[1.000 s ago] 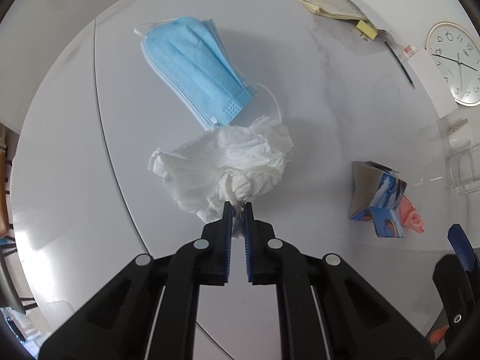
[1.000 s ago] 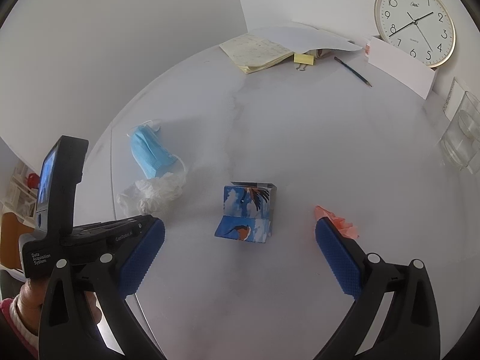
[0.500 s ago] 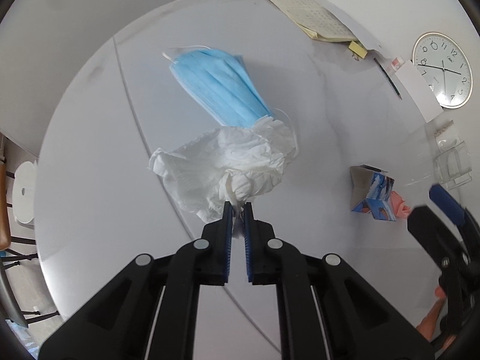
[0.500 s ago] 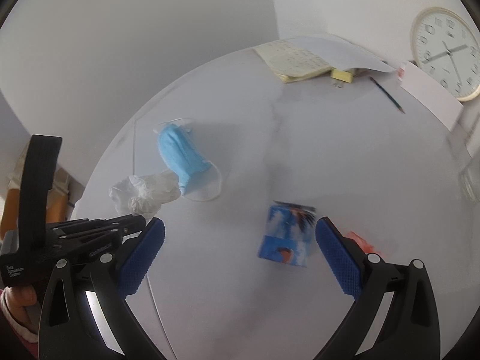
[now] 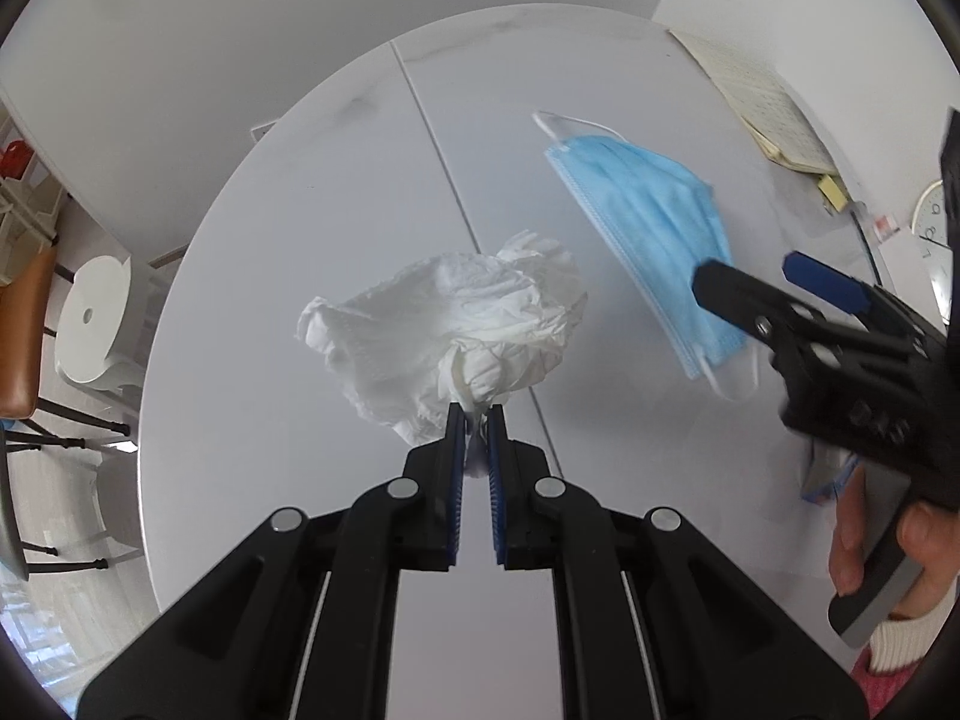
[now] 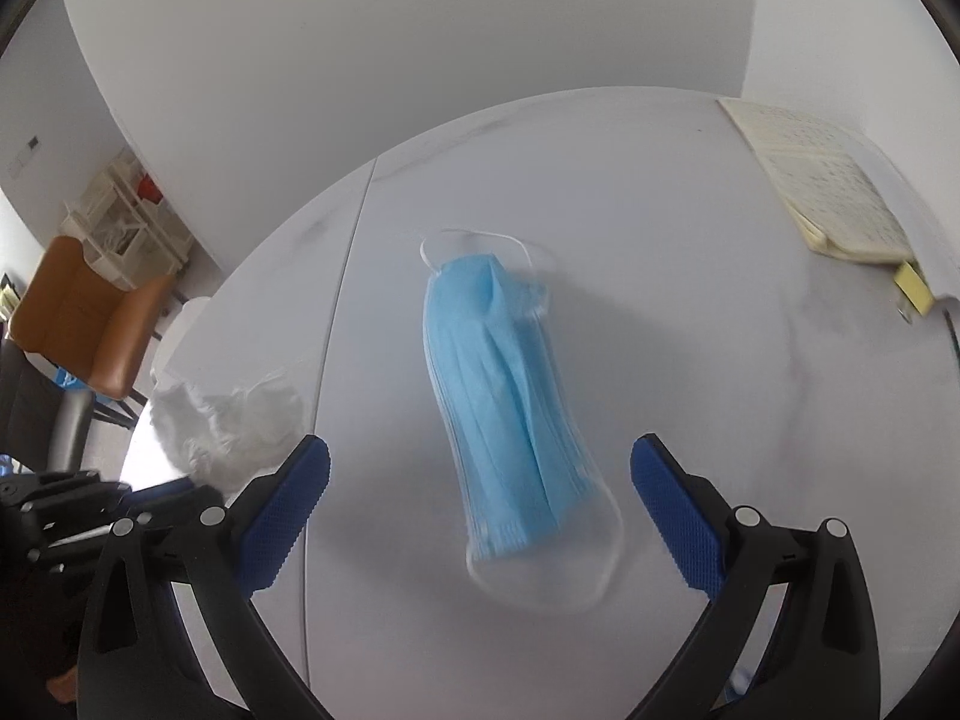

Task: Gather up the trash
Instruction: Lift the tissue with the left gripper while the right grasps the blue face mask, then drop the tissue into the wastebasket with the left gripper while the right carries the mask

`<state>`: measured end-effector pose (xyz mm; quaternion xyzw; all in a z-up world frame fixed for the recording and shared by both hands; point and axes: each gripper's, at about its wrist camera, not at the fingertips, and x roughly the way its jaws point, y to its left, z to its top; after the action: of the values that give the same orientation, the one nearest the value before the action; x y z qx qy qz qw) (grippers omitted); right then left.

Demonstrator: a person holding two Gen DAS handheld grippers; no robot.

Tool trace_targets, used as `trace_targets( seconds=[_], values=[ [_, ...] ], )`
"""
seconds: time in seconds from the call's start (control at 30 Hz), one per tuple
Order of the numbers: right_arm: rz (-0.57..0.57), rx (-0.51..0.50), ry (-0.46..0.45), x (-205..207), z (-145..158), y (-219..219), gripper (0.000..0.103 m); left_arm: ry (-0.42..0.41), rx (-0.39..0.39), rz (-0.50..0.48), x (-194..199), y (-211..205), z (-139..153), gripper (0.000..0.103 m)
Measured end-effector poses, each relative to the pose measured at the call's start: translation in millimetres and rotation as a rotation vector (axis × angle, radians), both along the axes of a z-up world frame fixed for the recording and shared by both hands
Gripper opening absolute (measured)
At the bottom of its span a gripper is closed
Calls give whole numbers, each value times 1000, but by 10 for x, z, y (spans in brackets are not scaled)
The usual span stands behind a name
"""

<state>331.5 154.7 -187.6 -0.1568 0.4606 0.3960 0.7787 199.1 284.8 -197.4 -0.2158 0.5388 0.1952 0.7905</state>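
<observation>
My left gripper (image 5: 476, 420) is shut on a crumpled white tissue (image 5: 450, 330) and holds it above the round white table (image 5: 300, 240). The tissue also shows in the right wrist view (image 6: 228, 420), at the left. A blue face mask (image 6: 504, 414) lies flat on the table, with white ear loops at both ends. My right gripper (image 6: 480, 480) is open, its blue pads on either side of the mask's near end, just above it. In the left wrist view the mask (image 5: 648, 228) lies to the right, with my right gripper (image 5: 762, 282) over its near end.
A notebook (image 6: 834, 192) with a yellow sticky pad lies at the far right of the table. A brown chair (image 6: 84, 312) and a white stool (image 5: 96, 312) stand left of the table. A seam runs across the tabletop (image 6: 342, 312). A clock (image 5: 936, 222) is at the right edge.
My right gripper has swung left from the small printed box to the blue mask. My left gripper has carried the tissue left, away from the mask.
</observation>
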Motion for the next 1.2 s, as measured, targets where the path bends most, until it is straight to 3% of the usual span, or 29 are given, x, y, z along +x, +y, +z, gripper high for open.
trace_targets(
  seconds=[0.13,0.2,0.27,0.33,0.7,0.93,1.2],
  values=[
    [-1,-25,19,126,-161,203,83,5,3,22,44,74,-82,7],
    [8,-52,14,124,-231,266,66,10,-1,30,44,90,-121,8],
    [16,-84,6,99,-260,297,34,15,-3,30,60,81,-151,7],
    [27,-103,-2,39,-265,294,24,16,-4,26,45,63,-146,7],
    [32,-57,-61,-548,245,51,24,-14,0,-13,-376,-56,137,7],
    [22,-42,-57,-1344,565,-116,24,-21,2,-81,-1136,-241,374,7],
    [50,-57,-7,-2410,596,-222,24,7,28,-82,-2293,-332,469,7]
  ],
)
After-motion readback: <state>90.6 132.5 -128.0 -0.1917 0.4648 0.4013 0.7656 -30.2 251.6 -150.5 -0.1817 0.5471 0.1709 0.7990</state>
